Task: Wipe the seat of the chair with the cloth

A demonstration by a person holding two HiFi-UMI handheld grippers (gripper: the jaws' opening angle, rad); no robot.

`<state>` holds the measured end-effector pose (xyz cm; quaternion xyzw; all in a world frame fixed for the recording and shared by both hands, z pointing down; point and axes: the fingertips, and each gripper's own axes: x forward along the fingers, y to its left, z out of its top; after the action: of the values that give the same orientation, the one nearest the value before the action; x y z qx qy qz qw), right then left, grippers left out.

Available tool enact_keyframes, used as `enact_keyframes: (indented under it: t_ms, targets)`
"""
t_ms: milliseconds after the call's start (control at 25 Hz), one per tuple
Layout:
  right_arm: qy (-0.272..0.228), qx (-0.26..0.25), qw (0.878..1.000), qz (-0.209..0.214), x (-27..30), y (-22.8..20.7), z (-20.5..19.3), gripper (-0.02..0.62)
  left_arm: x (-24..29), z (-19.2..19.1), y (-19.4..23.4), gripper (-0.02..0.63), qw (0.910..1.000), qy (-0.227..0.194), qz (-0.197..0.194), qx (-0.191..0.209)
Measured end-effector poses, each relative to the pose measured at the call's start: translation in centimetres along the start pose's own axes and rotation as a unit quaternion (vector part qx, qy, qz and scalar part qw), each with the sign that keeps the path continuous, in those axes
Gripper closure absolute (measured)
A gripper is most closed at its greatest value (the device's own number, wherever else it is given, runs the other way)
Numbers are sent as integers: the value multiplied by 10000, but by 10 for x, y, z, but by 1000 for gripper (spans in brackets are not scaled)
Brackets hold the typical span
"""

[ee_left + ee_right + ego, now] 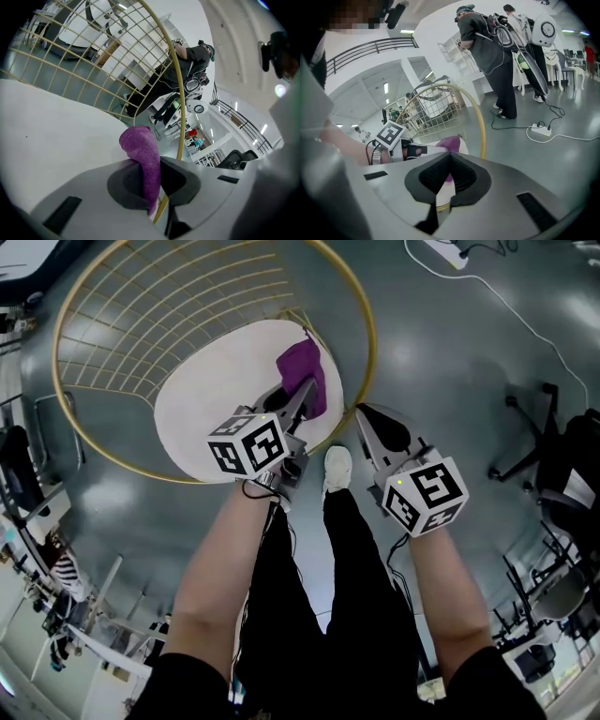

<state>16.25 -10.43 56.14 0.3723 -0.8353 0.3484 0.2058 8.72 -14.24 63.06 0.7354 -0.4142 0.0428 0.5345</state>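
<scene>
The left gripper (150,177) pinches a fuzzy purple cloth (141,146), which hangs bunched just ahead of its jaws over the near edge of the smooth white round seat (211,381). The right gripper (449,159), jaws pressed together on nothing, is beside it outside the chair's thin gold wire rim (371,334). Open grey floor (459,371) lies beyond.

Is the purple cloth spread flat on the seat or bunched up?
Bunched: the purple cloth is a wad pinched in the left gripper, by the white seat.
</scene>
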Motion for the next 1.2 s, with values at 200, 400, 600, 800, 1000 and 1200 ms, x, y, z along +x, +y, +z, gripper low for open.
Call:
enact_keyframes:
  t_ms: [200, 400, 600, 800, 1000, 1200]
  targets:
    - [46, 26, 10000, 34, 0, -14, -6, 583, 22, -8, 4, 548, 9994, 35, -109, -321]
    - [59, 6, 10000, 65, 1, -18, -9, 583, 20, -13, 25, 548, 9991, 37, 322, -279]
    - [75, -14, 9999, 94, 2, -9, -10, 583, 10, -13, 40, 548, 9972, 146, 731, -107]
    - [88, -62, 9999, 134, 6, 5, -11, 583, -7, -19, 59, 547, 9938, 278, 1072, 22]
    - [117, -110, 9997, 179, 7, 6, -12, 583, -16, -27, 74, 548, 9899, 392, 1360, 54]
    - [167, -171, 9994, 252, 11, 15, -14, 583, -35, -33, 94, 548, 9854, 475, 1635, -6]
